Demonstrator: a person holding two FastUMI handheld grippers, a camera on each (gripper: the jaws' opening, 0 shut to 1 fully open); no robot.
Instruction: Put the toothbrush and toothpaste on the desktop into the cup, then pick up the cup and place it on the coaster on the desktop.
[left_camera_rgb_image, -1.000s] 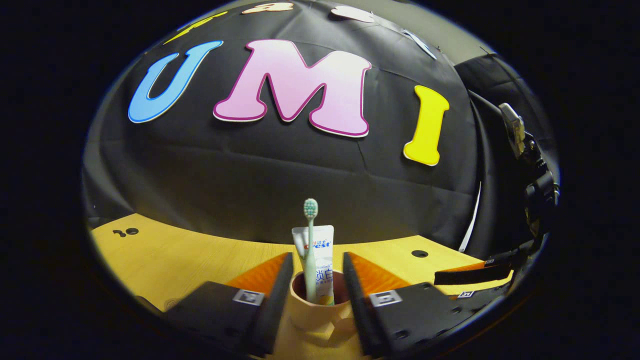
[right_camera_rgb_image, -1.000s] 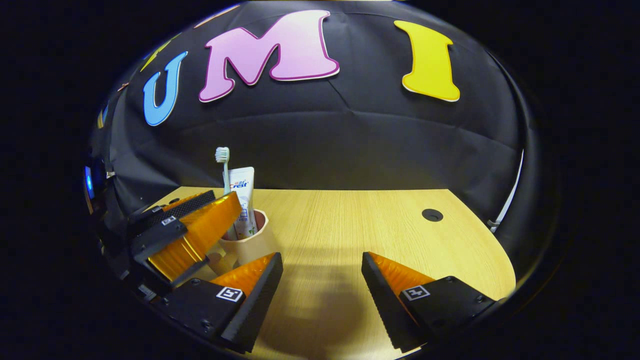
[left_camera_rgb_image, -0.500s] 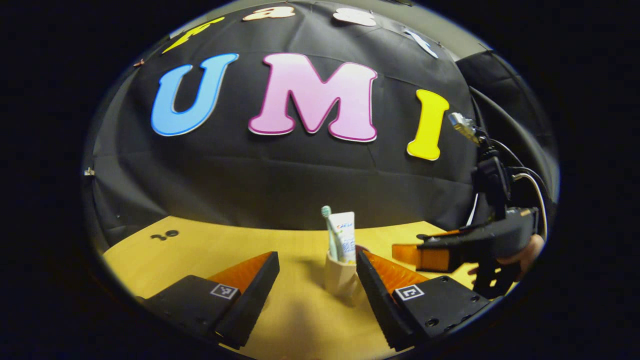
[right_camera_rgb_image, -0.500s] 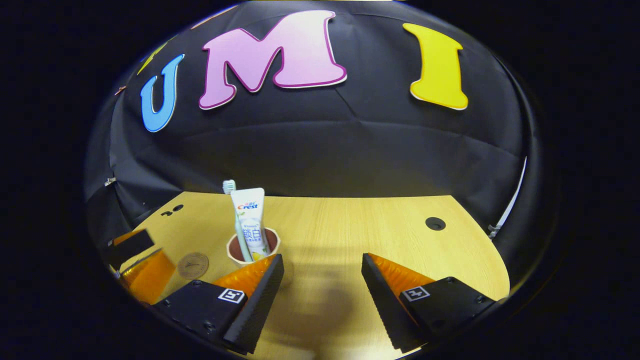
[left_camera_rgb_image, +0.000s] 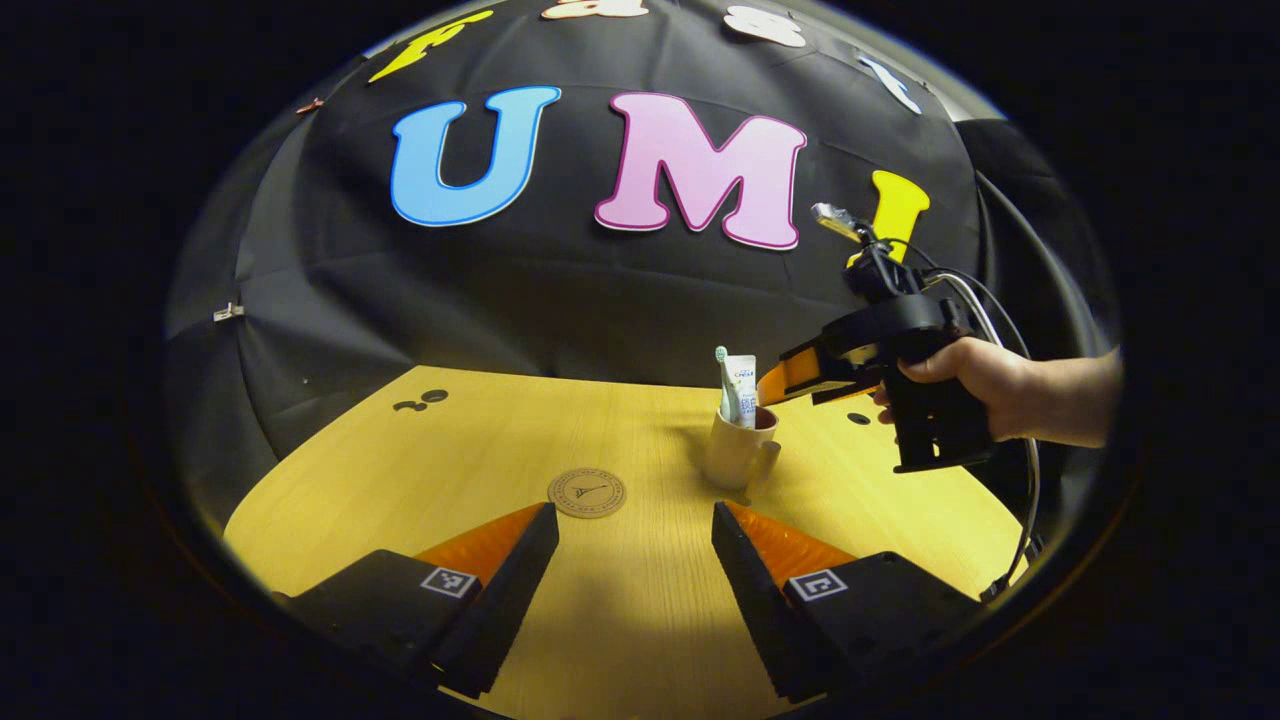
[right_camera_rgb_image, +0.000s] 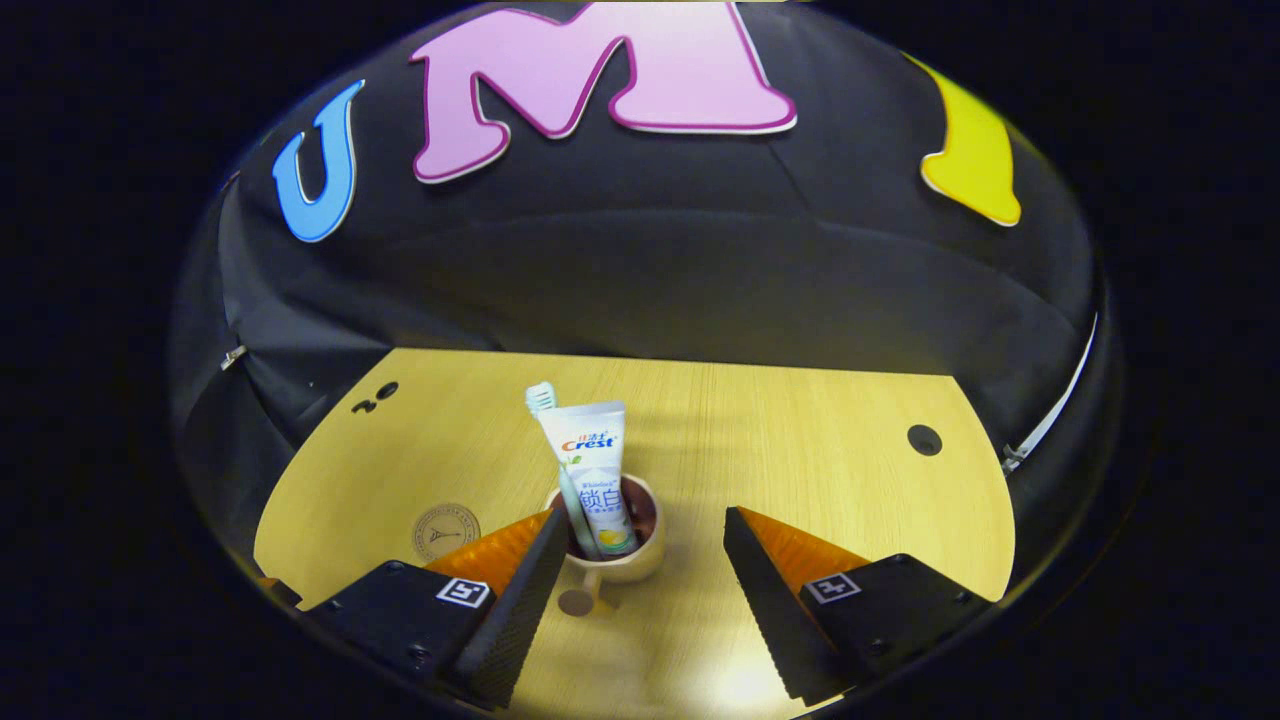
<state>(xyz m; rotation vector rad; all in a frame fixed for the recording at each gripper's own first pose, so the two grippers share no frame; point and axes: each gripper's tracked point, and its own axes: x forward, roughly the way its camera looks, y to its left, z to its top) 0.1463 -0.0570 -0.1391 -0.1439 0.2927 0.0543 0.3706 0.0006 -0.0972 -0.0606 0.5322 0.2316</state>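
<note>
jaws spread wide above woodgrain desktop (right_camera_rgb_image: 800, 450), beige cup (right_camera_rgb_image: 610, 560), round coaster (left_camera_rgb_image: 587, 493).

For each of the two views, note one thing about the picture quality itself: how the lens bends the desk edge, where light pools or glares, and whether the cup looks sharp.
Left gripper view: the desk has a curved far edge from the fisheye; the cup is small but sharp, with a soft shadow. Right gripper view: a bright patch lies on the desk between the fingers; the cup and toothpaste look crisp.
</note>
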